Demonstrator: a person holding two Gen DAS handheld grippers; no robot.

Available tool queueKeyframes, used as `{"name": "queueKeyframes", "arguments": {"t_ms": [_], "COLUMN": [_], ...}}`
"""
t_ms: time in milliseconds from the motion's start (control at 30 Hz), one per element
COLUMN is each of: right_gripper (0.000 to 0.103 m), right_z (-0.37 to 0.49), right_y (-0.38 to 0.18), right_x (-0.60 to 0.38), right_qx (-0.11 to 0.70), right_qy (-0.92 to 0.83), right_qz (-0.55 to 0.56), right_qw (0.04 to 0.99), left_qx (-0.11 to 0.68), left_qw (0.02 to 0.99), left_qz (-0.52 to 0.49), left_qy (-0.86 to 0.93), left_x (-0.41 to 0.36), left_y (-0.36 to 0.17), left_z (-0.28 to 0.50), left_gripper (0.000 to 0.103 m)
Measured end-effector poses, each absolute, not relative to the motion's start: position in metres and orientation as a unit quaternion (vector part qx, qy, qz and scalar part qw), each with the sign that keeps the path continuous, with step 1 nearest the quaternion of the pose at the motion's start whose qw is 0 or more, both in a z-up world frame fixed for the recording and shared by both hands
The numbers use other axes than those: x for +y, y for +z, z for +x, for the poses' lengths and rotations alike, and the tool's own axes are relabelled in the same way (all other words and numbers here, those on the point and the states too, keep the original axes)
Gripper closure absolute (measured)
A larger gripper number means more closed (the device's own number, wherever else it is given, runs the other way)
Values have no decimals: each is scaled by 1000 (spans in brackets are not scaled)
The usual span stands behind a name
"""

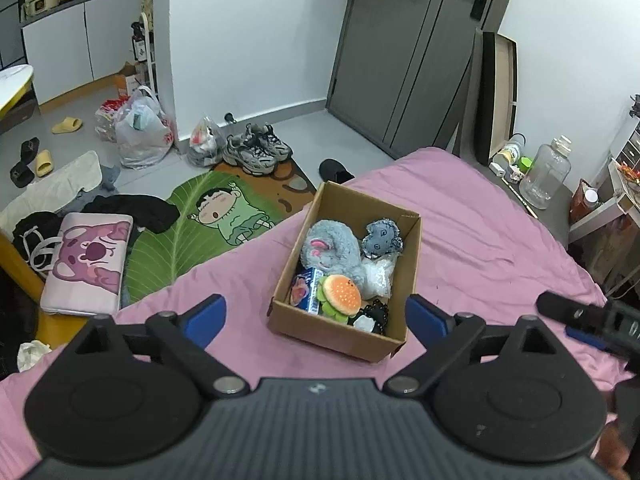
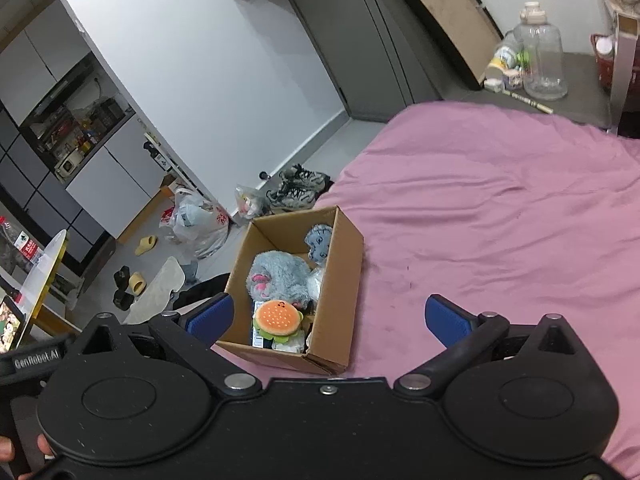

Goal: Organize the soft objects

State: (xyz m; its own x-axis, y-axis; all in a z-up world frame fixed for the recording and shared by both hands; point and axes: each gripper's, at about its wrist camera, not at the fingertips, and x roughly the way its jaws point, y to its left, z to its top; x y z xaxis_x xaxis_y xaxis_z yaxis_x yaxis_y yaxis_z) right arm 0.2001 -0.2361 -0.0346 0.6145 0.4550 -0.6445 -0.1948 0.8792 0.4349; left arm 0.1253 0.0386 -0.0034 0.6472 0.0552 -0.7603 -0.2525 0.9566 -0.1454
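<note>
An open cardboard box [image 1: 340, 344] [image 2: 340, 280] sits near the edge of a pink bed [image 1: 480, 240] [image 2: 500, 220]. Inside lie a grey plush animal [image 1: 332, 248] [image 2: 280, 276], a small blue-grey plush [image 1: 382, 236] [image 2: 320, 242], a hamburger plush [image 1: 340, 292] [image 2: 278, 316], a white bag [image 1: 378, 276] and a blue packet [image 1: 306, 286]. My left gripper [image 1: 316, 312] hangs open above the box's near end with nothing between its blue pads. My right gripper [image 2: 328, 314] is also open and holds nothing, just right of the box; part of it shows in the left wrist view [image 1: 580, 320].
On the floor beyond the bed lie grey sneakers [image 1: 258, 150], plastic bags [image 1: 140, 132], a cartoon rug [image 1: 212, 216], a pink cushion [image 1: 86, 264] and slippers. A clear jar [image 1: 546, 176] stands at the far right, by a grey door [image 1: 400, 60].
</note>
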Motion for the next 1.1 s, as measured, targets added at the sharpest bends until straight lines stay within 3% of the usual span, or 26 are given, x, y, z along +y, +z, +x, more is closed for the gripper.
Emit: {"name": "queueKeyframes", "arguments": {"t_ms": [233, 333, 1100], "right_gripper": [0, 0, 0], "right_z": [175, 168, 57], "right_y": [-15, -8, 31], "right_x": [-240, -237, -250], "right_qx": [378, 387, 344], "right_qy": [196, 194, 180], "right_qz": [165, 154, 90], "right_qw": [890, 888, 917], "left_qx": [404, 397, 348], "left_qw": [903, 907, 928], "left_qz": [-120, -119, -119], "left_qy": [87, 78, 59], "left_x": [42, 41, 21], "left_y": [9, 18, 50], "left_z": [94, 81, -4], "left_gripper": [6, 0, 0]}}
